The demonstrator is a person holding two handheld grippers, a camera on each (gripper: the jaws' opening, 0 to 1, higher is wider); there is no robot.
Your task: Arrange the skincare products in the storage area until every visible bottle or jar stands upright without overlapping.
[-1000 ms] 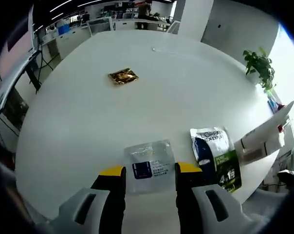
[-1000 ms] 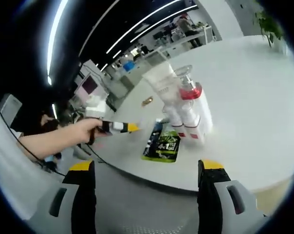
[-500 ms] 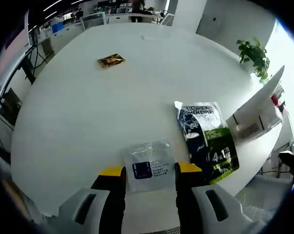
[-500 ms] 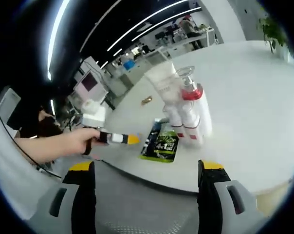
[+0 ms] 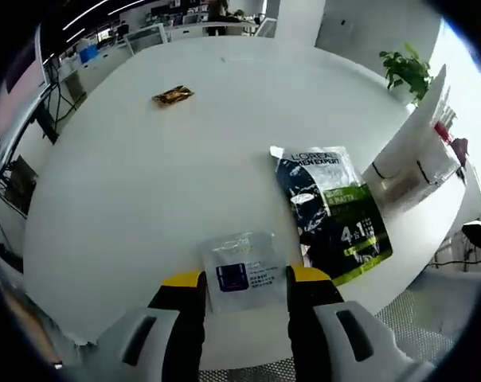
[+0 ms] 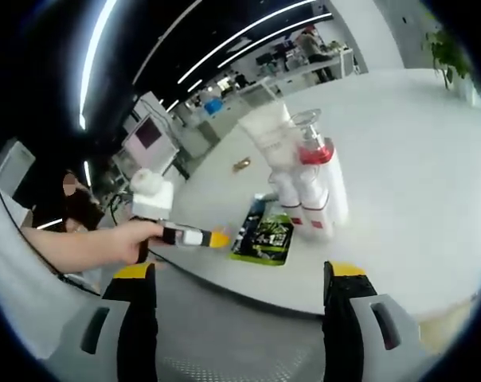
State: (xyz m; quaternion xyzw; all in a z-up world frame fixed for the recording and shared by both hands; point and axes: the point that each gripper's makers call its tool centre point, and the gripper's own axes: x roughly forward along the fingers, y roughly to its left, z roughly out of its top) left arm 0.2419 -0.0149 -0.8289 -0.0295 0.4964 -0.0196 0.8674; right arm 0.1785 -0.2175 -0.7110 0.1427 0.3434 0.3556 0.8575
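- Ahead of the left tongs (image 5: 244, 280): bare tabletop (image 5: 145, 175), one gold packet (image 5: 173, 95) far off.
- To their right: green pouch (image 5: 336, 219), then white boxes (image 5: 412, 159).
- Ahead of the right tongs (image 6: 236, 274): bottles (image 6: 308, 187) block the way; tabletop right of them is free.

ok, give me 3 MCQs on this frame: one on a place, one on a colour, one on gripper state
1. Where does the dark-and-green sachet lie from the clear sachet, in the left gripper view?
A. to its right
B. to its left
C. under it

2. What colour is the collar on the pump bottle?
A. blue
B. red
C. yellow

3. How does the right gripper stand?
A. shut on a bottle
B. shut on a sachet
C. open, nothing between its fingers

Key: 1 A, it lies right of the clear sachet on the white table. 2 B, a red band sits under the clear cap. 3 C, its fingers stand wide apart.
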